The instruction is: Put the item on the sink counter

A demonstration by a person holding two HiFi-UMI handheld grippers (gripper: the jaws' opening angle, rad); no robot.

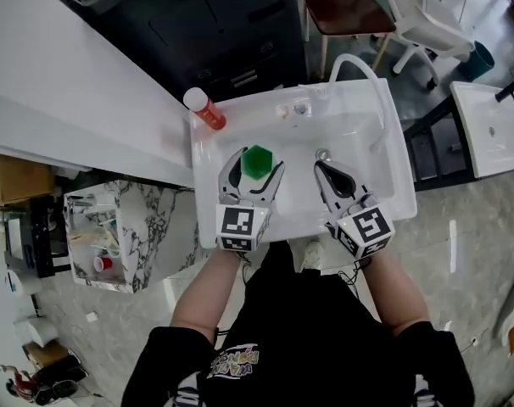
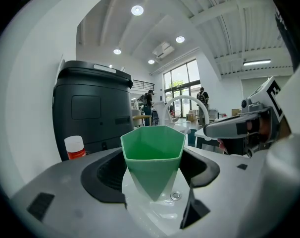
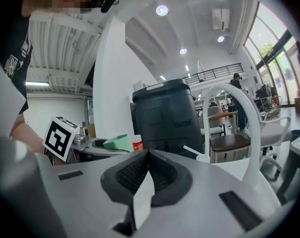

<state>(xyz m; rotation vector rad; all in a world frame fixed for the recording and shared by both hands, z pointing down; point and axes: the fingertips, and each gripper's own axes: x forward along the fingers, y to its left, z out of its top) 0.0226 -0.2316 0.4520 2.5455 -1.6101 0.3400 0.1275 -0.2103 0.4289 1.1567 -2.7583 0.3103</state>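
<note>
A green faceted cup (image 1: 257,161) hangs over the left half of the white sink (image 1: 391,134), and my left gripper (image 1: 256,163) is shut on it, one jaw on each side. In the left gripper view the cup (image 2: 154,157) stands upright between the jaws, its mouth open upward, with the basin's drain (image 2: 175,196) beneath it. Over the right half of the basin, near the drain (image 1: 322,153), my right gripper (image 1: 322,167) is shut with nothing in it. In the right gripper view its pads (image 3: 140,175) meet at the tip, and the cup (image 3: 118,143) shows at the left.
A red bottle with a white cap (image 1: 204,108) stands on the sink's back left corner. A white arched faucet (image 1: 359,64) rises at the back right. Behind the sink are a black bin (image 1: 215,15) and a chair (image 1: 342,11). A marble cabinet (image 1: 138,227) stands at left.
</note>
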